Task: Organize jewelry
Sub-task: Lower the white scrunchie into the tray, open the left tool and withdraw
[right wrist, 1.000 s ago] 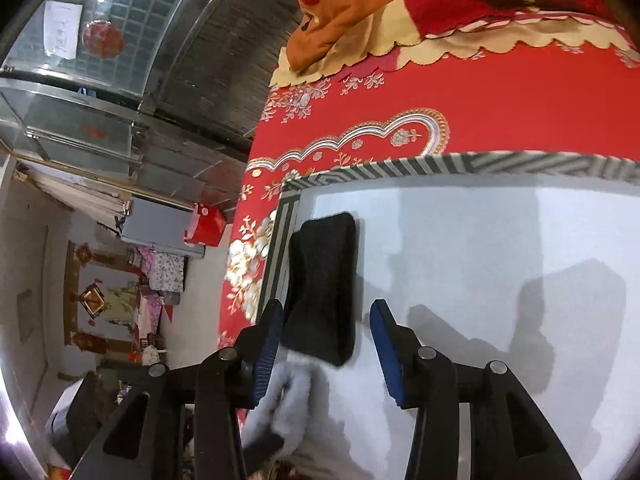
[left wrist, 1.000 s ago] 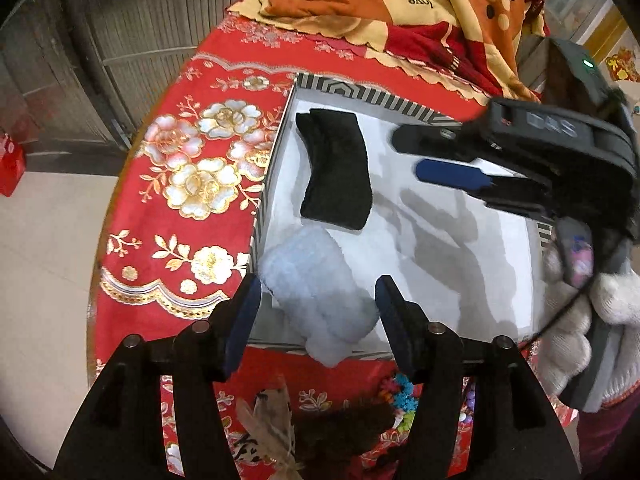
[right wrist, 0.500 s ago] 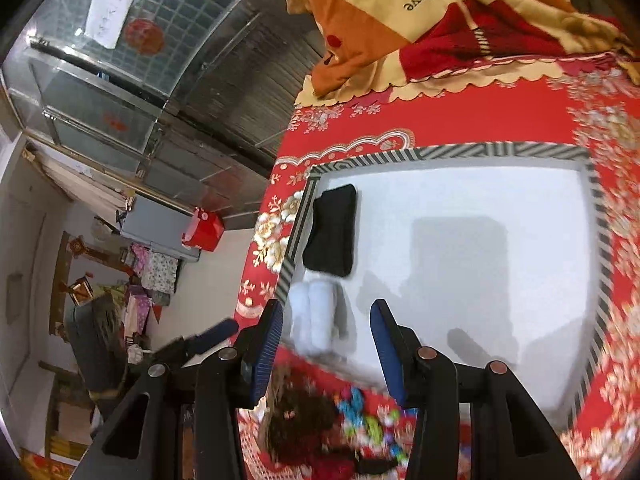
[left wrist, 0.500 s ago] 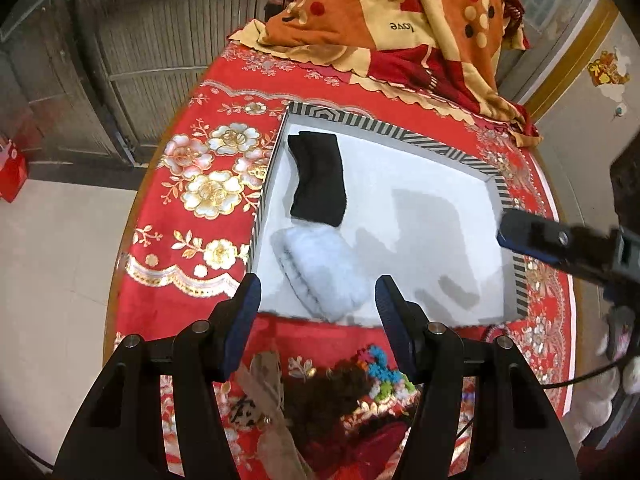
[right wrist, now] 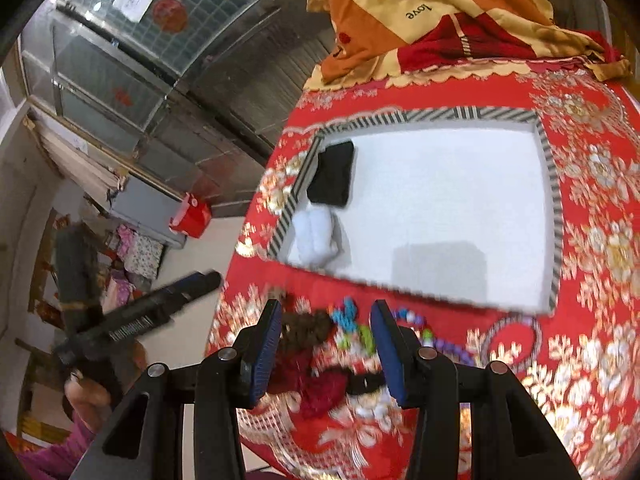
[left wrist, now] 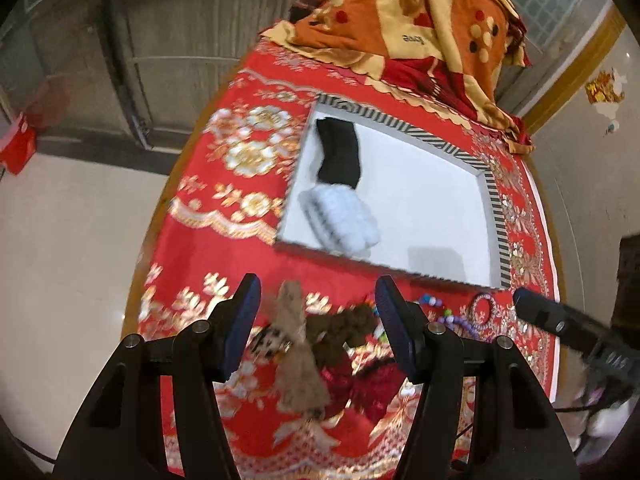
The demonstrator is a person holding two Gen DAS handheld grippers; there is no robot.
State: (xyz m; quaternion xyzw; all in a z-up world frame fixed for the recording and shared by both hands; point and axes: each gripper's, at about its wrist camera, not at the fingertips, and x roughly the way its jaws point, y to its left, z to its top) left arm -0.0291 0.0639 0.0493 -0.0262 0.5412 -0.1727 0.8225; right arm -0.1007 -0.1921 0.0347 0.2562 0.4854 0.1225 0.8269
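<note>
Left wrist view: the left tool stands spread with nothing between its blue pads, poised above the pile of loose pieces at 6 o'clock on the red floral worktop; the striped-rim tray lies at 12 o'clock of the tool; a black pouch sits in the tray's far-left corner, with a white fluffy piece just beside it toward the near rim; the rest of the tray floor is bare; a beaded string and a ring-shaped bracelet lie at 3 o'clock of the pile, near the tip of the right tool, which enters from 4 o'clock; its jaw gap cannot be read here.

Right wrist view: the right tool is spread and empty, over a brown furry piece and bright turquoise and green beads; dark red items lie at 6 o'clock of these; the left tool shows at 9 o'clock, off the worktop edge; a patterned blanket is heaped at 12 o'clock.

Judgement: the step in hand appears to be picking the next piece from the pile; the pile is tangled and blurred, so one piece should be singled out at its edge, pinched across its narrow part, lifted clear before travelling, and set in bare tray floor well apart from the two pieces already placed; beaded strings risk dragging neighbours along.
</note>
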